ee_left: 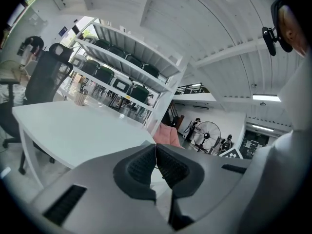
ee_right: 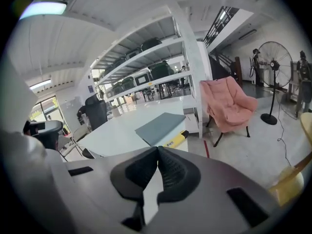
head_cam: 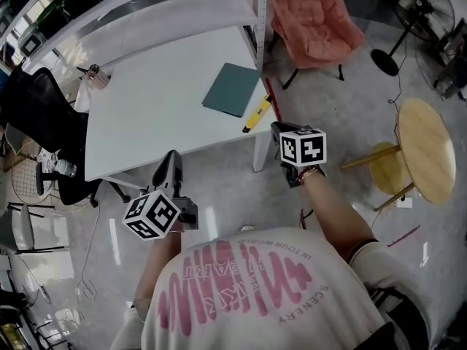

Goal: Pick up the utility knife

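Overhead, from the head view, the knife (head_cam: 257, 115) lies at the near right edge of the white bench (head_cam: 146, 115), just beside a grey-green mat (head_cam: 235, 88). The right tongs (head_cam: 276, 127) hang off the bench's corner, near the knife but apart from it. The left tongs (head_cam: 172, 156) are held before the bench's near side, well apart from the knife.

From the left gripper view, the left tongs (ee_left: 156, 152) are clenched on nothing, facing bare bench.

From the right gripper view, the right tongs (ee_right: 158, 152) are likewise clenched and empty, with the yellow knife (ee_right: 176, 139) just past their tips.

Likely trouble: arriving with the jaws together would shove the knife instead of straddling it. Since it lies so close to the edge, a nudge could tip it to the floor. It also lies flat, so a shallow bite may slip off.
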A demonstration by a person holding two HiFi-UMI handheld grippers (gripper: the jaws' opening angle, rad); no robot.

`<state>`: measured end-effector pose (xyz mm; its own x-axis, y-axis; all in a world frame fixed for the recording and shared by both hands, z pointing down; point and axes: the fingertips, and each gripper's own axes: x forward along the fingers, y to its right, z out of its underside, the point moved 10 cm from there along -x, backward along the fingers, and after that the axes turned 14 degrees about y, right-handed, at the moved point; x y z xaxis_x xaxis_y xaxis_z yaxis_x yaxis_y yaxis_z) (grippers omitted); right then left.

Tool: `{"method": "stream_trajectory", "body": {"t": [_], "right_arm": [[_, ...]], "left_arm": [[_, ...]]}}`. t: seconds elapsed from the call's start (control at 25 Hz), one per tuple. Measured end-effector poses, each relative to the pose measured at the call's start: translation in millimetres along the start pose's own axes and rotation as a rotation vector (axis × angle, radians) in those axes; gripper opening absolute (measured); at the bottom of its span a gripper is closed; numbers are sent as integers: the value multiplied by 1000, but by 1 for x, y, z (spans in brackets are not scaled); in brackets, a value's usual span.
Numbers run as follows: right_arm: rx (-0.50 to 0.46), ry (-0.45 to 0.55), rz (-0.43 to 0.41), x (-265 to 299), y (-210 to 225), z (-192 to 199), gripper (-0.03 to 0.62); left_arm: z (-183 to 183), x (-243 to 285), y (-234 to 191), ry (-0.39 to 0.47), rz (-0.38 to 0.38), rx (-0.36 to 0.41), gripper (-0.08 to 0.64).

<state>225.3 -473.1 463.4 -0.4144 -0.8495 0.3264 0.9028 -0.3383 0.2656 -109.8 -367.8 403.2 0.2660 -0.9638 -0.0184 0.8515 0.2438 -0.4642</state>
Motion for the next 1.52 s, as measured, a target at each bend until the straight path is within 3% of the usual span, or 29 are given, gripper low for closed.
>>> {"method": "stream_trajectory", "body": {"t": [0.28,0.48,0.76,1.04,1.24,1.52], "right_arm": [[128,-138,2,56,27,-1,17],[146,-247,85,90,44,4,17],[362,-339,124,118,53,9,66],[482,-392,173,136,53,6,195],[486,-401,251,142,53,7,166],[516,-375,436,147,36,10,189]], "left_arm": [[7,-3,-14,-25,-66,6,25],[8,-3,-26,-25,-100,2,25],[11,-9,-42,14,-185,33,25],[10,-12,-48,27,-212,17,25],[10,-17,-52,52,-241,13,25],[17,-29,-50,61,-239,-5,25]]}}
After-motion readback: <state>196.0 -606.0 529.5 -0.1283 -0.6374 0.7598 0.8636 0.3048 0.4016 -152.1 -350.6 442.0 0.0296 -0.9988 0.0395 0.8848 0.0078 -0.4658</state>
